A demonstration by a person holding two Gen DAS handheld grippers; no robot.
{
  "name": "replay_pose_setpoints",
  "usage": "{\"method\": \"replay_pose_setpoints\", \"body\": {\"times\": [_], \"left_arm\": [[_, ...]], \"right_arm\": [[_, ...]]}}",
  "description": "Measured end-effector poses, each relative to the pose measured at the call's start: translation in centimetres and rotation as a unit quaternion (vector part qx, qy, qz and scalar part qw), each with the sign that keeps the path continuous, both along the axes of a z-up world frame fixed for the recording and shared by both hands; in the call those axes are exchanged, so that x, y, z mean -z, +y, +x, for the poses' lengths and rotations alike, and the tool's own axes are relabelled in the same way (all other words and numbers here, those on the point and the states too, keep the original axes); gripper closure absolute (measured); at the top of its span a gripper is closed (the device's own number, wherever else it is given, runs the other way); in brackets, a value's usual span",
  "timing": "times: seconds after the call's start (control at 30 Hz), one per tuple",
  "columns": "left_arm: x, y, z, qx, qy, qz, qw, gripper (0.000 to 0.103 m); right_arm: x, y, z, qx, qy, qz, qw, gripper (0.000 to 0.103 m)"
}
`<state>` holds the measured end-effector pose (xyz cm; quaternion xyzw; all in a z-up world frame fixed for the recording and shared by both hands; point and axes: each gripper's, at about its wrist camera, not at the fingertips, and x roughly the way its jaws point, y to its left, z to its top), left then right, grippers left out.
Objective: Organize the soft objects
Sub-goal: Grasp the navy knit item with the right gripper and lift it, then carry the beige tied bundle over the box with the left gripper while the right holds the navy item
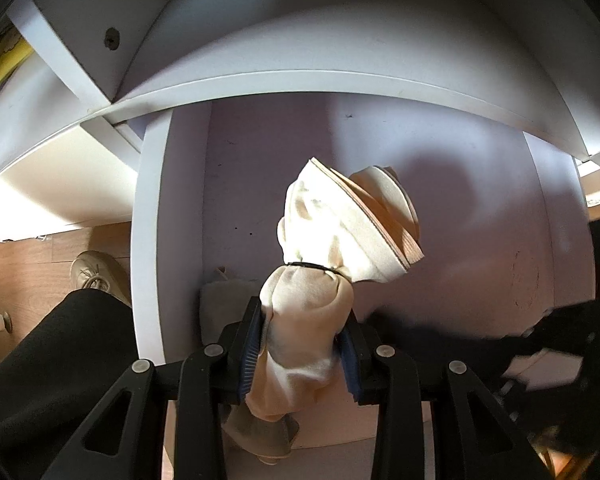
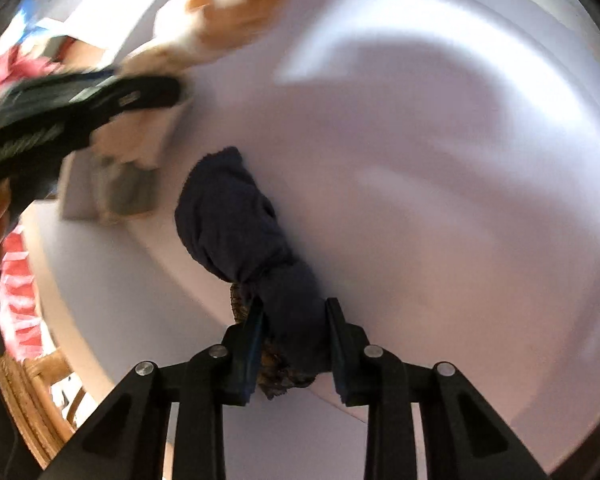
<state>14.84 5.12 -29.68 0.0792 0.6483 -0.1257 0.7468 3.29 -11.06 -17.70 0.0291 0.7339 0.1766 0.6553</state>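
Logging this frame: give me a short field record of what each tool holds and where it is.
left tool: shut on cream cloth bundle tied with a black band
right tool: shut on dark navy terry-cloth bundle
setting: white shelf compartment, both bundles held in front of it
also in cubby: pale fluffy item at the lower left
right view: motion-blurred

A cream cloth bundle (image 1: pixel 311 304), tied with a thin black band, stands upright before a white shelf compartment. A dark navy towel bundle (image 2: pixel 240 232), possibly similarly cinched, points upward.
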Motion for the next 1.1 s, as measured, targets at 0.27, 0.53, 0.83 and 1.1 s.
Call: {"method": "replay_pose_setpoints", "body": {"times": [0.27, 0.53, 0.83, 1.1], "left_arm": [[0.1, 0.6, 0.7, 0.005, -0.003, 0.001, 1.0, 0.067], [-0.8, 0.9, 0.2, 0.013, -0.002, 0.006, 0.9999, 0.067], [-0.4, -0.4, 0.1, 0.032, -0.004, 0.015, 0.9994, 0.067], [-0.6, -3.4, -1.4, 0.117, -0.015, 0.031, 0.9925, 0.067]], "right_arm": [[-1.3, -0.3, -1.2, -0.016, -0.048, -0.064, 0.997, 0.058], [1.5, 2.4, -3.3, -0.11, -0.069, -0.108, 0.986, 0.059], [2.3, -2.6, -3.6, -0.019, -0.028, -0.145, 0.989, 0.07], [3.2, -5.4, -3.6, 0.047, -0.004, -0.142, 0.989, 0.07]]}}
